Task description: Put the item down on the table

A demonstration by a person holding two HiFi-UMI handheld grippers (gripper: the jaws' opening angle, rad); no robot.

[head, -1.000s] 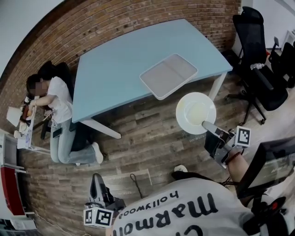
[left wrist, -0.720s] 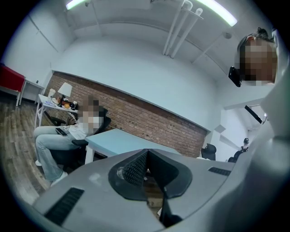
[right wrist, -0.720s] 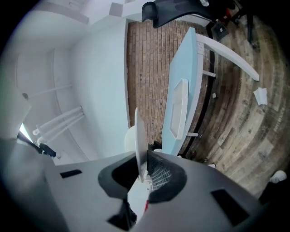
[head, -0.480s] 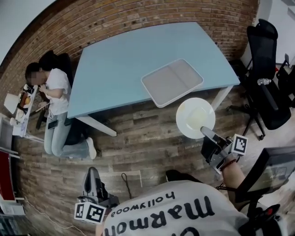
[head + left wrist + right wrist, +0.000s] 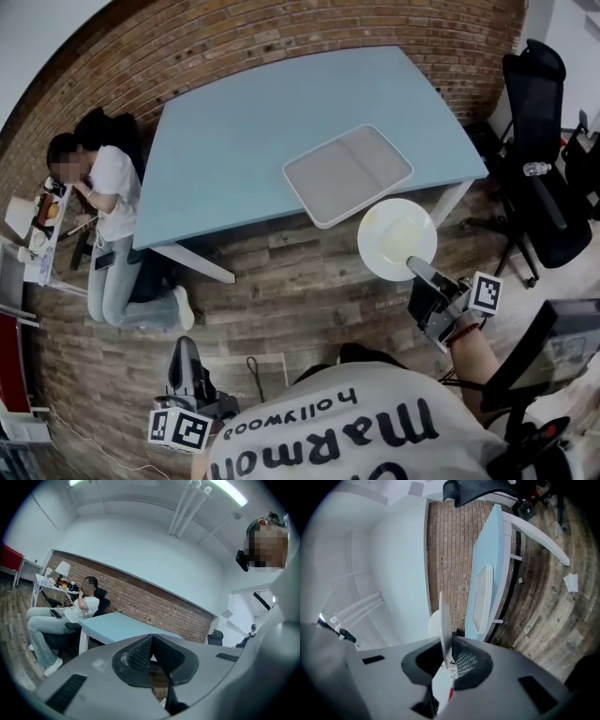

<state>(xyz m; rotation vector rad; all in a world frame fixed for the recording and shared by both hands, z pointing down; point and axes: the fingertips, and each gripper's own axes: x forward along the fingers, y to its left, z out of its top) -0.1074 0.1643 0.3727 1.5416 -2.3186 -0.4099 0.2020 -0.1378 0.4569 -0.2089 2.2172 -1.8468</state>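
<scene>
tray (image 5: 348,175) on table (image 5: 234,131) | plate (image 5: 397,239) before table, over floor (image 5: 281,272) | chair (image 5: 539,141) right of table

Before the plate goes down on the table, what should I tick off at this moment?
1. Right gripper shut on the plate rim: ok.
2. Plate over the table: not ok; it hangs over the floor, short of the near edge.
3. Bare table to land on: ok; the tray takes only the near right part.
4. Left gripper out of the way: ok; shut, empty, low at the person's side.
5. Nothing on the plate: ok; the head view shows it bare.
</scene>
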